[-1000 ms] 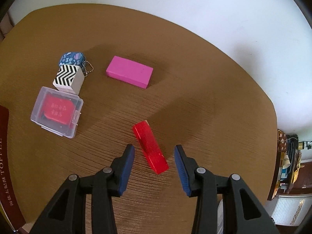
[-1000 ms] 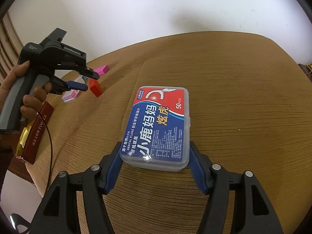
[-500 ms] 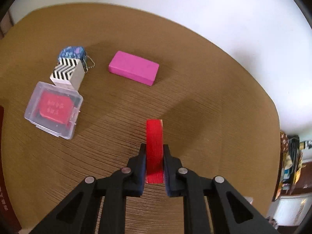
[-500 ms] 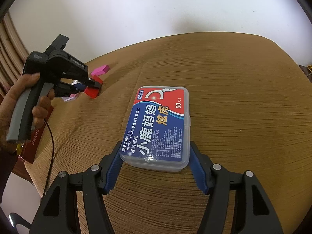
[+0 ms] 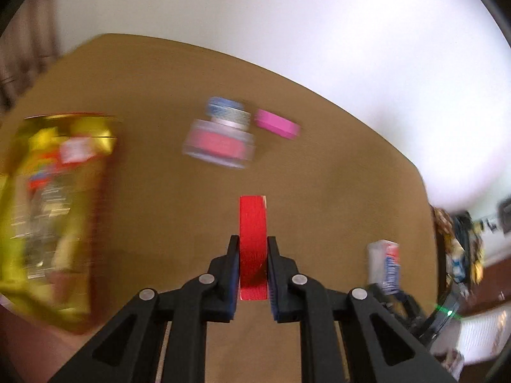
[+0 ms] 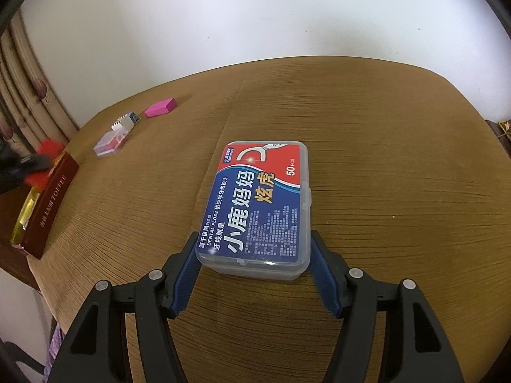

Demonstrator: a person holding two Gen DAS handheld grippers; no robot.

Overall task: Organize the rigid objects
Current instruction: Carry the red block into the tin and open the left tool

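Above the worktop (image 5: 159, 95), the left hand-held gripper (image 5: 253, 274) clamps the red block (image 5: 253, 236) edgewise. The right hand-held gripper (image 6: 255, 274) sits released, straddling the dental floss box (image 6: 258, 204). Risk: fast swinging could let the narrow block pivot or slip.

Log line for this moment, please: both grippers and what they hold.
left gripper: shut on red block, view blurred | right gripper: open around dental floss box | box on table
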